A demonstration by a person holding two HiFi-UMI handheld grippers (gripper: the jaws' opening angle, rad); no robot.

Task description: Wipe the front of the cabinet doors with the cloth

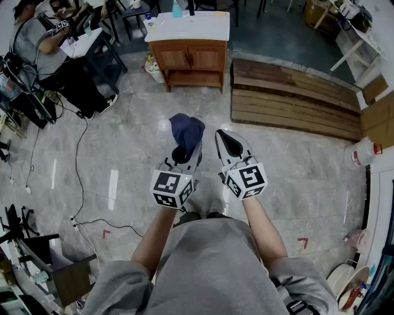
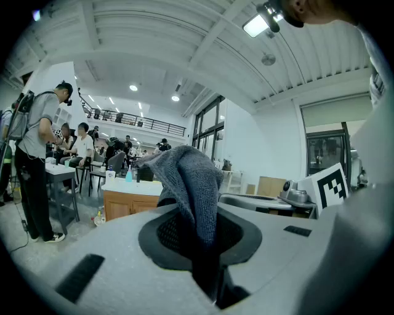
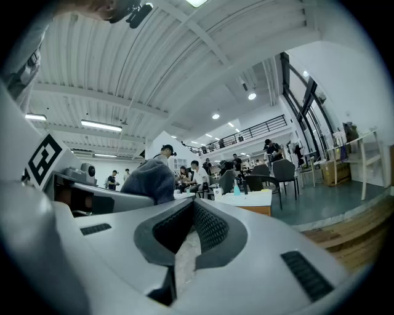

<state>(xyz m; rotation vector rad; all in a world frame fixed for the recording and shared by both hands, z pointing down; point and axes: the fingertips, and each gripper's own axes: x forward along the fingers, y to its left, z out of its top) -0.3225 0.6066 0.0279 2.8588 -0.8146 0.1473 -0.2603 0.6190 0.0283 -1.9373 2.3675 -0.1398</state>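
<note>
I have the left gripper (image 1: 183,157) clamped on the dark blue cloth (image 1: 186,130); the cloth bunches up above its jaws and hangs down between them. The jaws of the right gripper (image 1: 229,142) are drawn together with nothing between them, and only a thin strip of floor shows through. Both grippers sit side by side in front of my body, over the marble floor (image 1: 135,123).

The wooden cabinet (image 1: 189,59) stands well apart from the cloth, at the far end of the floor. Its two doors (image 1: 192,58) are closed, and there is an open shelf under them. On its white top (image 1: 200,27) stands a blue bottle (image 1: 177,9), and a few small bottles (image 1: 149,62) sit on the floor at its left corner.

To the right of the cabinet lies a platform of wooden boards (image 1: 289,98), and a white jug with a red cap (image 1: 362,152) sits near the right wall. On the left a black cable (image 1: 78,154) runs across the floor, and a seated person (image 1: 37,40) is at a dark table.
</note>
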